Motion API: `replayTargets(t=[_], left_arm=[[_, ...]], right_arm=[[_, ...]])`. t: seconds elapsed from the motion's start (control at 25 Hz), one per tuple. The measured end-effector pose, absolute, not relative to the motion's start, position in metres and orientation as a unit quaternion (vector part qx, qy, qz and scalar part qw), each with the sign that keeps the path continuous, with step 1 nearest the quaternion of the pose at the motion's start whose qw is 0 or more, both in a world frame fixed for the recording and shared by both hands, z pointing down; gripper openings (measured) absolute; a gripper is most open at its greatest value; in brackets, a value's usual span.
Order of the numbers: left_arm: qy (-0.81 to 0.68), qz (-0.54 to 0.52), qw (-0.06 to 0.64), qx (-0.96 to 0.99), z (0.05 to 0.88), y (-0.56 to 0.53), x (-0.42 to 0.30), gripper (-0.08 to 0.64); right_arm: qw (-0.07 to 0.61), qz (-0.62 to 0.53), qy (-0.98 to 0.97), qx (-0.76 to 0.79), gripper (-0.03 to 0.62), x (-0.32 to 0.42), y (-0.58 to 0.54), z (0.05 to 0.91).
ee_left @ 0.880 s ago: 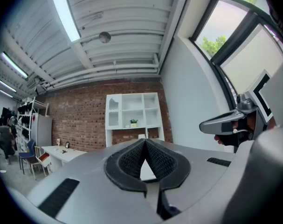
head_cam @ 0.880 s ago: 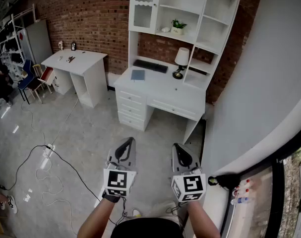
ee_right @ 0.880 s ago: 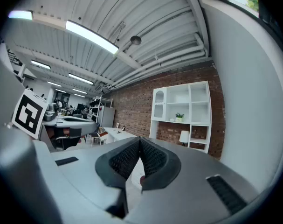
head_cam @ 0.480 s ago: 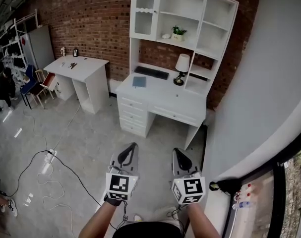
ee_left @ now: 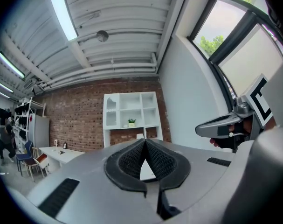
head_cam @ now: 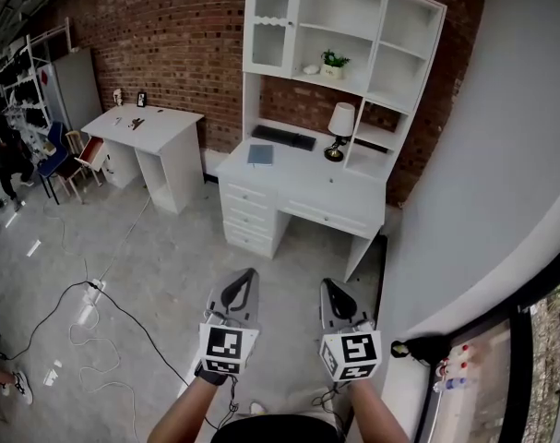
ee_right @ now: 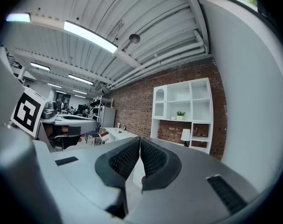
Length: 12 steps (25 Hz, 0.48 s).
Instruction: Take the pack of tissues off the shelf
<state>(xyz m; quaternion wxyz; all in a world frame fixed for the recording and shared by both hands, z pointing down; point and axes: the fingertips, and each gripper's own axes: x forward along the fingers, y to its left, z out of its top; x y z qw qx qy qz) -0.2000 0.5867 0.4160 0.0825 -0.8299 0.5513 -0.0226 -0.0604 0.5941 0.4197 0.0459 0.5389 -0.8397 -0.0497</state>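
A white desk with a shelf unit (head_cam: 353,35) stands against the brick wall, well ahead of me. On its middle shelf a small pale object (head_cam: 309,68) lies beside a potted plant (head_cam: 333,60); it is too small to tell whether it is the tissue pack. My left gripper (head_cam: 250,275) and right gripper (head_cam: 327,284) are held level side by side over the floor, far short of the desk. Both are shut and empty: the pads meet in the left gripper view (ee_left: 144,141) and the right gripper view (ee_right: 140,139).
The desk carries a lamp (head_cam: 339,123), a keyboard (head_cam: 284,137) and a blue book (head_cam: 259,155). A second white desk (head_cam: 141,123) and chairs (head_cam: 63,150) stand at the left. Cables (head_cam: 95,293) trail over the grey floor. A white wall (head_cam: 501,155) runs close on my right.
The head view has shifted a little, so the desk and shelf sit slightly lower and further right. Both grippers keep their places, shut.
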Motion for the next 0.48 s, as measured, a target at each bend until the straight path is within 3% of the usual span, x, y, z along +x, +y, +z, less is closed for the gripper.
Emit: replayTargets(t=[0.44, 0.48], left_arm=[[0.555, -0.022, 0.08, -0.828, 0.413, 0.578, -0.207, 0.014], [0.553, -0.023, 0.081, -0.829, 0.414, 0.576, -0.205, 0.146]], right_arm=[[0.052, -0.054, -0.845, 0.529, 0.005, -0.072, 0.586, 0.416], [0.052, -0.055, -0.846, 0.529, 0.005, -0.073, 0.586, 0.415]])
